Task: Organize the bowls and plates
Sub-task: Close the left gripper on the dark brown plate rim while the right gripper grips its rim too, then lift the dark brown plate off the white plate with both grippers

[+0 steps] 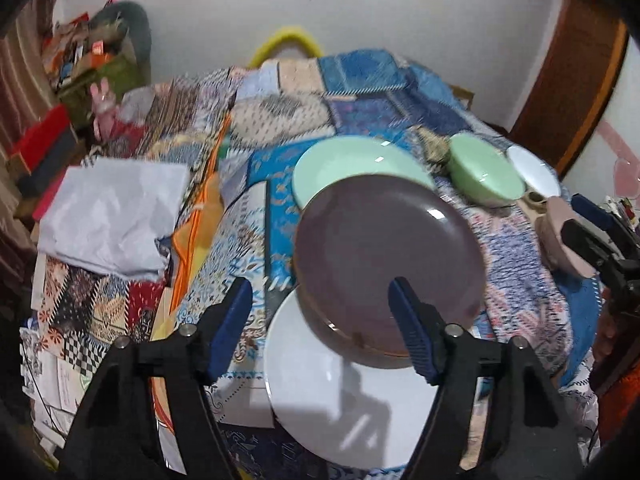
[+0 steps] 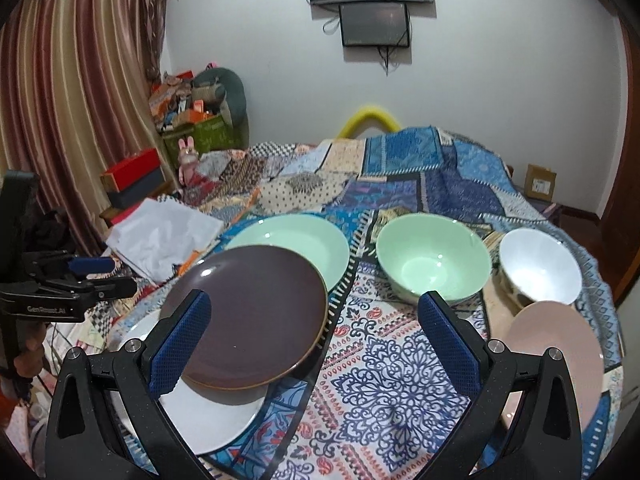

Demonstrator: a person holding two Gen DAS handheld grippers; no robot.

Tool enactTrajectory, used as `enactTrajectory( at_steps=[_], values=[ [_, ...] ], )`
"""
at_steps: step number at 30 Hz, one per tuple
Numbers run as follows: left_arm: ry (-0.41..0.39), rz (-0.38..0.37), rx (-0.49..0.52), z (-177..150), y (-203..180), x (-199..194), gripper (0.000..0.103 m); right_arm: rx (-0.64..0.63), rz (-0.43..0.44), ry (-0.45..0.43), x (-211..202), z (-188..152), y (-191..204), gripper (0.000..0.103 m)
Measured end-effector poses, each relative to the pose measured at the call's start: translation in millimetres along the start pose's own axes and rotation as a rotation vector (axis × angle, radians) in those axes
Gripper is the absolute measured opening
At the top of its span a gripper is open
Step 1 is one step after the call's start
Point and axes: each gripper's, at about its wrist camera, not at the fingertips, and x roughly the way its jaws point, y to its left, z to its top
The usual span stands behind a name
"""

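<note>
Left wrist view: the left gripper [image 1: 320,300] is seen with jaws apart, nothing gripped, its right finger in front of the brown plate [image 1: 384,256]. That plate is stacked between a white plate [image 1: 340,408] and a green plate [image 1: 352,160], overlapping both, on the patchwork cloth [image 1: 512,248]. The right gripper [image 2: 316,320] is held wide open and empty too. A green bowl [image 2: 434,262], white bowl [image 2: 540,266] and pink plate [image 2: 556,344] are parked further right.

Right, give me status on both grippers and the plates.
Left gripper open over the brown plate, nothing held. Right gripper open, empty. Brown plate overlaps the white plate and green plate. Bowls unstacked, path clear.
</note>
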Motion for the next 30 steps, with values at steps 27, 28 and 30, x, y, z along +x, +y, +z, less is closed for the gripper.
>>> enactTrajectory(
  at_steps=[27, 28, 30],
  values=[
    [0.131, -0.140, -0.091, 5, 21, 89, 0.041, 0.105, 0.113, 0.256, 91, -18, -13, 0.048],
    [0.130, -0.143, -0.092, 6, 21, 90, 0.041, 0.102, 0.122, 0.267, 93, -19, -12, 0.044],
    [0.129, -0.149, -0.095, 7, 21, 91, 0.041, 0.098, 0.132, 0.287, 96, -22, -11, 0.040]
  ],
)
